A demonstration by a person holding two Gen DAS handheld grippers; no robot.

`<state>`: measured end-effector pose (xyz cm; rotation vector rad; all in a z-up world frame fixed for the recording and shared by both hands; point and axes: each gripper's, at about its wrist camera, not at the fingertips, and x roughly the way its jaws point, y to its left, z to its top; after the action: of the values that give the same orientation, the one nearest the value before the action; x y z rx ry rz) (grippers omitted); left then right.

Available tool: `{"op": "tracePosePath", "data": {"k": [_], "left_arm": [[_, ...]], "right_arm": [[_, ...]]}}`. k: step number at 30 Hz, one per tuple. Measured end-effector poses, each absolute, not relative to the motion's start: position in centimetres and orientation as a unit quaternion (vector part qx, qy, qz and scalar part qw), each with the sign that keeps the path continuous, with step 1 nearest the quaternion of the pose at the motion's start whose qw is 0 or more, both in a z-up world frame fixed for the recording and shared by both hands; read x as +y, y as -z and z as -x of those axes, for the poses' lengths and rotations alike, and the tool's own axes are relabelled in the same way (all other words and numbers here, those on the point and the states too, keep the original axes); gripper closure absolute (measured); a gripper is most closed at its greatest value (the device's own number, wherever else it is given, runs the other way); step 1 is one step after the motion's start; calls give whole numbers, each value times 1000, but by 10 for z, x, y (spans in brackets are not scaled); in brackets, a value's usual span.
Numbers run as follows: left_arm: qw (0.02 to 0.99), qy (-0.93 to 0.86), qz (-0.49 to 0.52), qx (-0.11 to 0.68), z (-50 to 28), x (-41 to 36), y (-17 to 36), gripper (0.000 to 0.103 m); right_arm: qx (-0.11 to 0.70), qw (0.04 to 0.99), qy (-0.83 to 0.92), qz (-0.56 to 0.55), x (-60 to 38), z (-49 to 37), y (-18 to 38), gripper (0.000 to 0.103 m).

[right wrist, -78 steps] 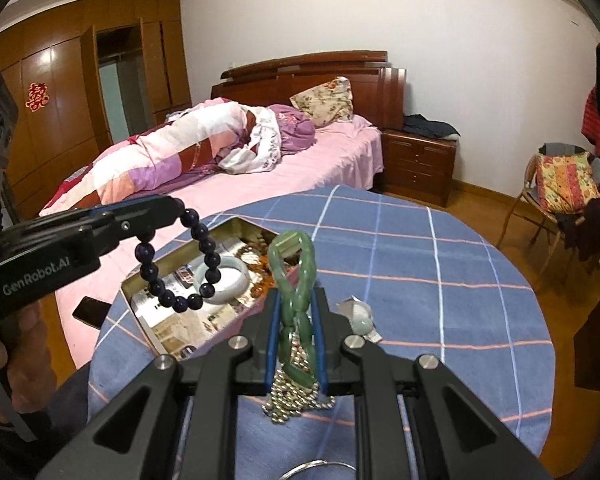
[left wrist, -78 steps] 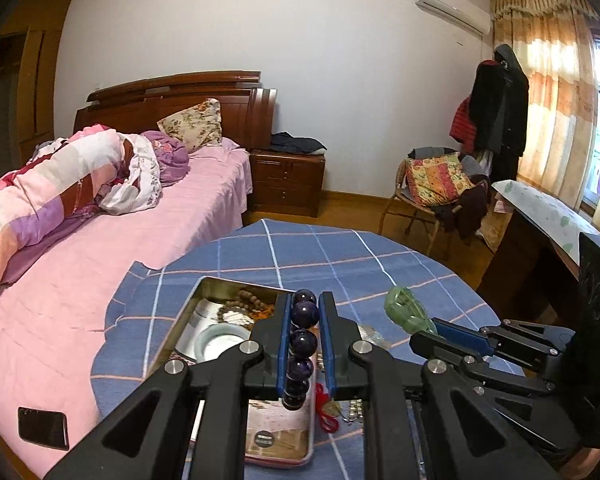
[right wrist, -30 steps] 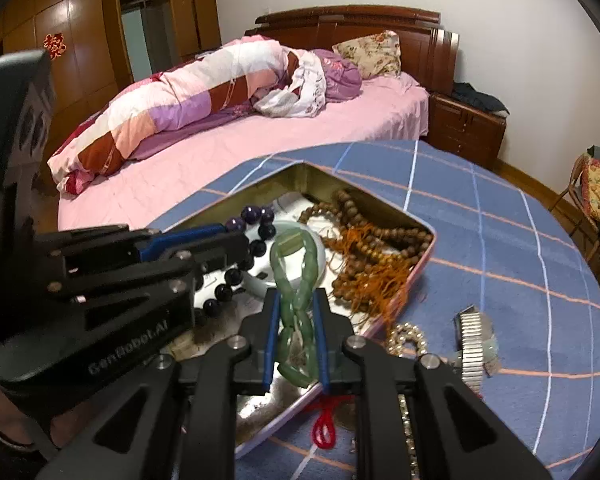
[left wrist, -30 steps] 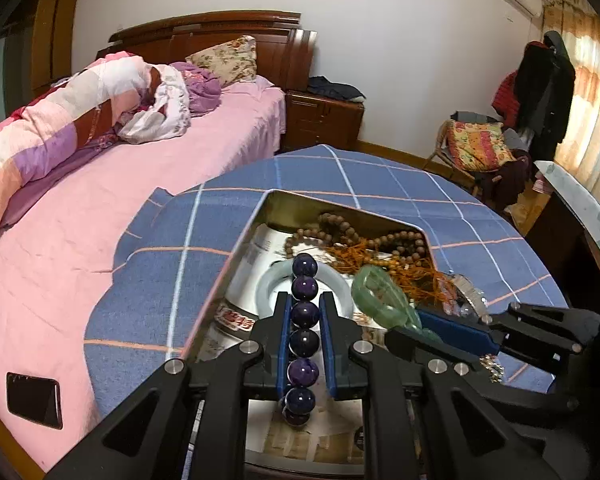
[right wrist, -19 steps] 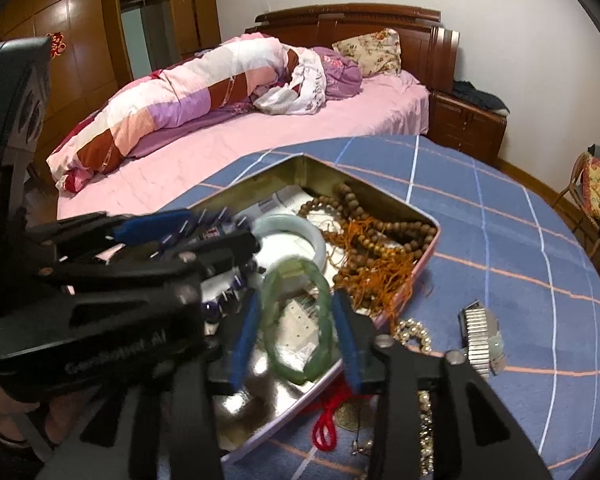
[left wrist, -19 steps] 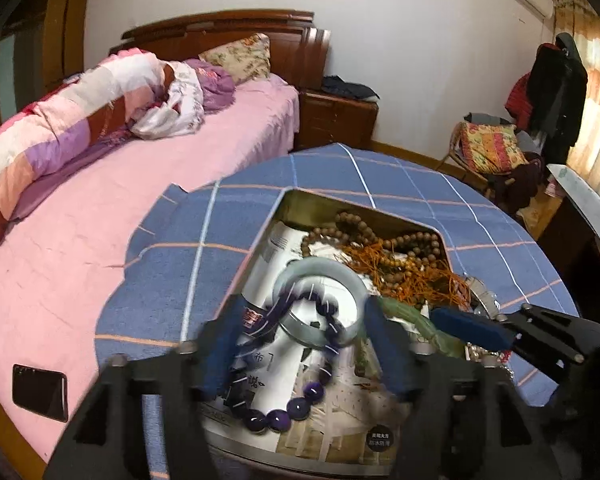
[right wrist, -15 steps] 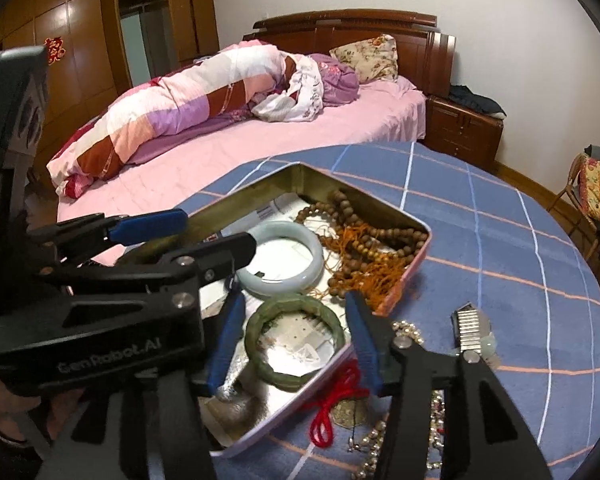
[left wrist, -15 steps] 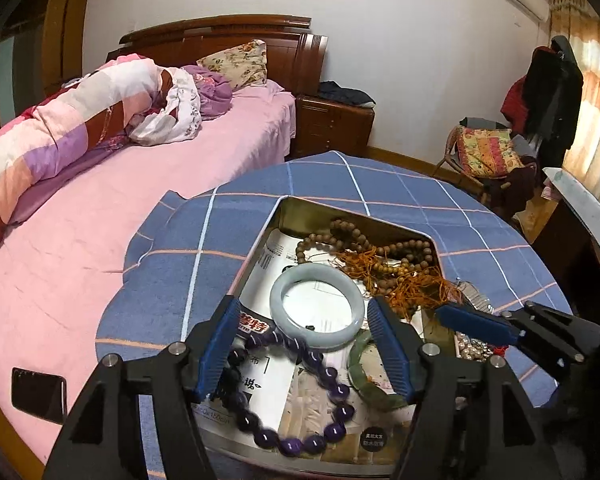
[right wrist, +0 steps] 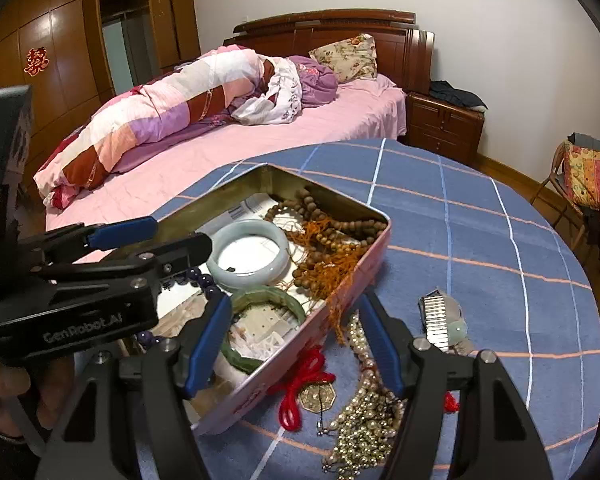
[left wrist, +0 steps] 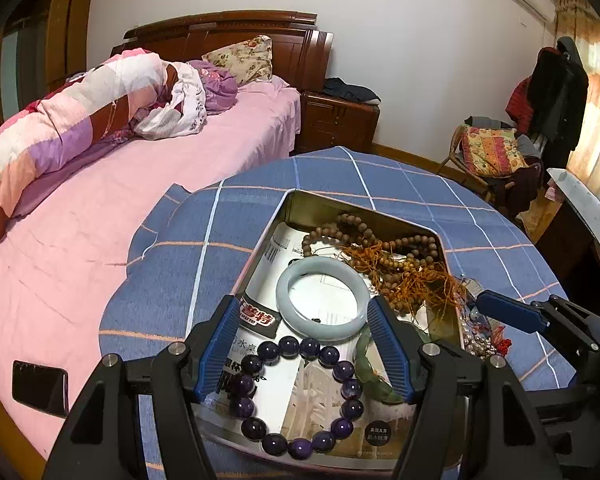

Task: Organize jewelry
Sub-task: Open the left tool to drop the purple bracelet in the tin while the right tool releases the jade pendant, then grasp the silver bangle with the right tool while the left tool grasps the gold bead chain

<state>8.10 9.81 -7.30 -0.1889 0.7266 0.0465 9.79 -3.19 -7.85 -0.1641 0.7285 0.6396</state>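
Note:
An open metal tin (left wrist: 296,202) (right wrist: 374,256) sits on the blue checked tablecloth. In it lie a purple bead bracelet (left wrist: 300,392), a pale jade bangle (left wrist: 322,294) (right wrist: 252,254), a dark green bangle (right wrist: 266,326) (left wrist: 370,376) and brown prayer beads with orange tassels (left wrist: 396,256) (right wrist: 332,240). My left gripper (left wrist: 304,344) is open and empty above the purple bracelet. My right gripper (right wrist: 296,336) is open and empty over the tin's near edge, beside the green bangle.
On the cloth right of the tin lie a pearl bead necklace (right wrist: 364,412), a red cord with a brass coin charm (right wrist: 312,392) and a metal watch band (right wrist: 438,320). A pink bed (left wrist: 100,208) stands left of the table. A black phone (left wrist: 40,388) lies on the bed edge.
Both grippers lowered over the tin and opened. The purple bracelet dropped from the left gripper and the green bangle from the right; both now lie in the tin.

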Motion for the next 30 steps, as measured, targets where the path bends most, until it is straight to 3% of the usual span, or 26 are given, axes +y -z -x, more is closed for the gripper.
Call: {"op": "tracePosePath", "data": {"k": [22,24,30], "left_arm": [[934,1,65,352,-63,58,60,31],[933,0,58,355,-62,53,61,31],[932,-1,60,357,-60,48,61,31]], "right_arm": [[409,880,-226,81,-167,-52,108,30],[412,878,-229,85,-171,-47,111,33],[425,865,-247,100,-171,-37,122,60]]}}
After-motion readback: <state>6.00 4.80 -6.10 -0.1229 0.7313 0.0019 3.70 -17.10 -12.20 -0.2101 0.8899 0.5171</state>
